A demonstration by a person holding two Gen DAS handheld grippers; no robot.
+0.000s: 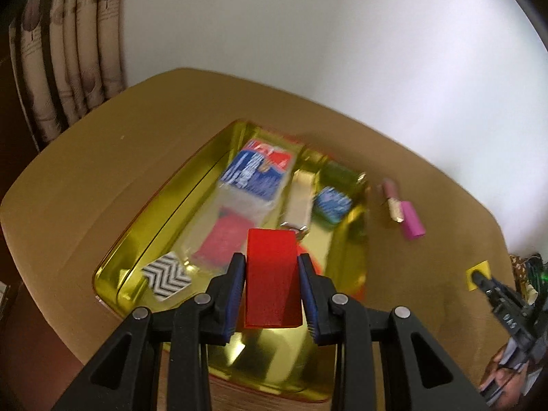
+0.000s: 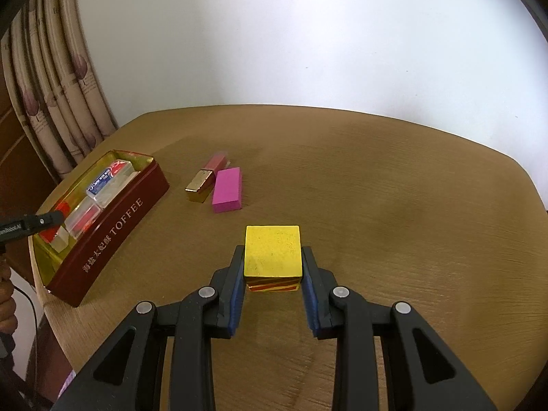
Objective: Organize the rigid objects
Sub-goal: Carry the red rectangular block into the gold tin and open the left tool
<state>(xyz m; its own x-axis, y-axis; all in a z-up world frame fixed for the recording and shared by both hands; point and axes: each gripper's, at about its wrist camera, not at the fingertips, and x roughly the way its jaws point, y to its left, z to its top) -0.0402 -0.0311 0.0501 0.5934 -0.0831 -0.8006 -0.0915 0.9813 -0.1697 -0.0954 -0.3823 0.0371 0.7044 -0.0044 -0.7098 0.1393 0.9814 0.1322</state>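
Red block [image 1: 272, 274]: rectangular, held between the blue pads of the left gripper [image 1: 272, 275], whose jaws were clamped on its two long sides; carried above the toffee tin [image 1: 352, 250], not resting in it.

Toffee tin: gold-lined, dark red outside, lettered "TOFFEE" on its long wall in the right wrist view [image 2: 113, 233]; lay directly beneath and ahead of the left jaws, and far to the left of the right jaws.

Contents of tin, ahead of the left jaws: blue-and-red printed box [image 1: 253, 171], clear case with red insert [image 1: 222, 239], black-and-white zigzag tile [image 1: 167, 274], pale gold bar [image 1: 299, 198], small blue printed piece [image 1: 334, 203], green item [image 1: 337, 171] at the far end. All blurred; finer detail could not be told.

Yellow block [image 2: 273, 251]: square-topped, with red and yellow stripes on its near face; gripped by the right gripper [image 2: 273, 267], jaws closed on its sides; whether it touched the table [image 2: 411, 205] could not be told.

Magenta block [image 2: 227, 190]: lay flat on the table, ahead and to the left of the right jaws, outside the tin.

Lipstick [image 2: 207, 176]: pink with gold case, lay just beside the magenta block on its left, apparently touching it.

Yellow block also visible at the tip of the right gripper in the left wrist view [image 1: 477, 274], well to the right of the left jaws.
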